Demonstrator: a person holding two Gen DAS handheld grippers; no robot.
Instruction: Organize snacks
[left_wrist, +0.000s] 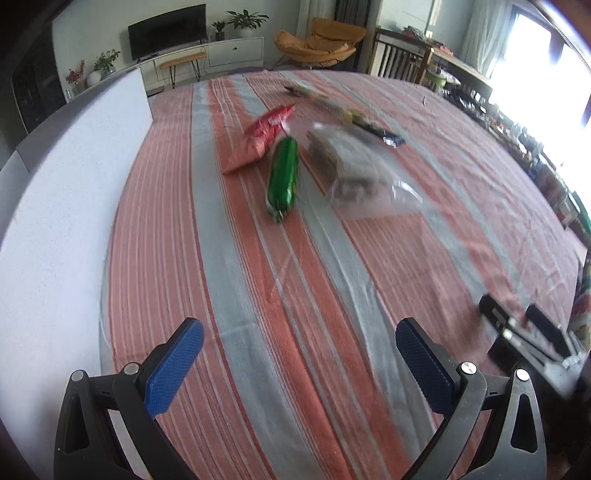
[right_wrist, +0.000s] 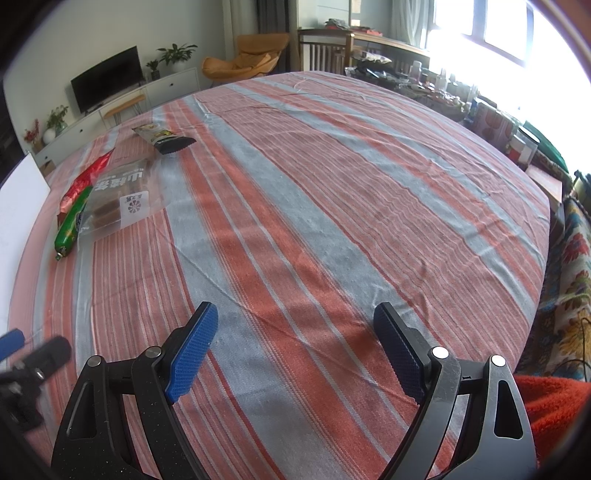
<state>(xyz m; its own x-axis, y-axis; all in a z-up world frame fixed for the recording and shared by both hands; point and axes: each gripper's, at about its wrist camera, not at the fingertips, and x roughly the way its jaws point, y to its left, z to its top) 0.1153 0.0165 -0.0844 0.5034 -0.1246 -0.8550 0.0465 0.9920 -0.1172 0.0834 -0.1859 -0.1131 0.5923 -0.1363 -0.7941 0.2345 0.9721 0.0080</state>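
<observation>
Several snacks lie on the striped cloth. A red packet (left_wrist: 263, 138) (right_wrist: 86, 177), a green sausage-shaped pack (left_wrist: 282, 178) (right_wrist: 70, 225), a clear bag of brown pieces (left_wrist: 351, 168) (right_wrist: 118, 199) and a dark-ended flat packet (left_wrist: 354, 118) (right_wrist: 164, 138) lie close together. My left gripper (left_wrist: 299, 334) is open and empty, well short of the snacks; it also shows in the right wrist view (right_wrist: 35, 349). My right gripper (right_wrist: 295, 317) is open and empty over bare cloth, far right of the snacks; it also shows in the left wrist view (left_wrist: 517, 319).
A white box (left_wrist: 74, 184) (right_wrist: 18, 206) stands along the table's left side. The red and grey striped cloth (right_wrist: 314, 192) covers the table. Clutter, boxes and a patterned fabric (right_wrist: 569, 280) lie beyond the right edge. A TV and chair stand behind.
</observation>
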